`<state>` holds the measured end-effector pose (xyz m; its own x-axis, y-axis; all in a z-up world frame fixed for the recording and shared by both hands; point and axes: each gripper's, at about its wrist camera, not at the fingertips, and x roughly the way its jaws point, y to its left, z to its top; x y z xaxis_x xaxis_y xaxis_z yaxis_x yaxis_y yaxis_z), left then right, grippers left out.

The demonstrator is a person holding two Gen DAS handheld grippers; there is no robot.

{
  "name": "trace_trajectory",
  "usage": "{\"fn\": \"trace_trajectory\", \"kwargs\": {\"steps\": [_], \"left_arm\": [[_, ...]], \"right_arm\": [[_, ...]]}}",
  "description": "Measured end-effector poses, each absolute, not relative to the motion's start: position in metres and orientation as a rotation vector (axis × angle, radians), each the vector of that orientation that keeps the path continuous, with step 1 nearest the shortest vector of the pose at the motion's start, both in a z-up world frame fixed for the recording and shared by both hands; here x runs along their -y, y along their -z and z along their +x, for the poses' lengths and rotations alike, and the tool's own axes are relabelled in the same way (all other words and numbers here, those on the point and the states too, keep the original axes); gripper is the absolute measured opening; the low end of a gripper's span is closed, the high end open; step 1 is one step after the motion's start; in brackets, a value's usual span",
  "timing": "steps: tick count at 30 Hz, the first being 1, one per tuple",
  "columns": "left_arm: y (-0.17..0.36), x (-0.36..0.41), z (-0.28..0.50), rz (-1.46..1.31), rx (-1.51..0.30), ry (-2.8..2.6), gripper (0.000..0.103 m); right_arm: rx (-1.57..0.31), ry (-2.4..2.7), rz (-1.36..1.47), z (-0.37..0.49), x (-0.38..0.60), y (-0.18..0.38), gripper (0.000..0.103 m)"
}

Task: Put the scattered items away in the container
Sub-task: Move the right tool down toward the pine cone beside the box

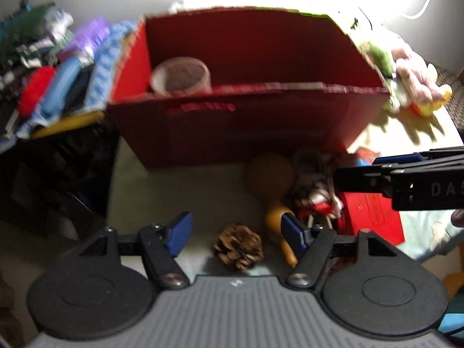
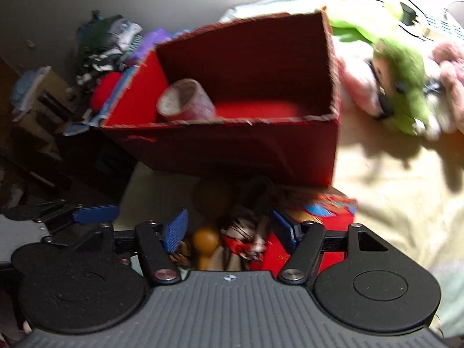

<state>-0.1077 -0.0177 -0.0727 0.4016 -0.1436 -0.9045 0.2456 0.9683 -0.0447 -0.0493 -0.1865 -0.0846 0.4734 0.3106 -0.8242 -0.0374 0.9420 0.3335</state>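
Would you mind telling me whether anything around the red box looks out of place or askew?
Yes: only a tape roll lies in the red box, tipped on its side. A pine cone, a wooden maraca and a red packet sit scattered in front of it, and plush toys are heaped beside it.

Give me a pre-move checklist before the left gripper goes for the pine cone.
1. Left gripper empty, jaws apart: ok.
2. Pine cone lies between the open fingers, uncovered on the table: ok.
3. Wooden maraca beside the right-hand finger could get nudged: not ok.
4. Right gripper empty, above the toy pile: ok.
5. Red box open, space beside the tape roll: ok.
6. Exact height above the cone, picture blurred: cannot tell.
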Motion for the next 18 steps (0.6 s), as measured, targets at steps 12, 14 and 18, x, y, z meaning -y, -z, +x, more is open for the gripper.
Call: {"fn": "trace_trajectory", "kwargs": {"steps": [12, 14, 18], "left_arm": [[0.091, 0.021, -0.107, 0.267, -1.137, 0.359, 0.091], [0.091, 0.014, -0.108, 0.27, -1.127, 0.403, 0.087], [0.098, 0.001, -0.113, 0.284, -1.121, 0.478, 0.073]], "right_arm": [[-1.085, 0.068, 0.293, -0.064, 0.169, 0.089, 0.074], [-1.072, 0.071, 0.301, -0.069, 0.162, 0.09, 0.074], [-1.054, 0.114, 0.314, -0.075, 0.152, 0.093, 0.072]]}}
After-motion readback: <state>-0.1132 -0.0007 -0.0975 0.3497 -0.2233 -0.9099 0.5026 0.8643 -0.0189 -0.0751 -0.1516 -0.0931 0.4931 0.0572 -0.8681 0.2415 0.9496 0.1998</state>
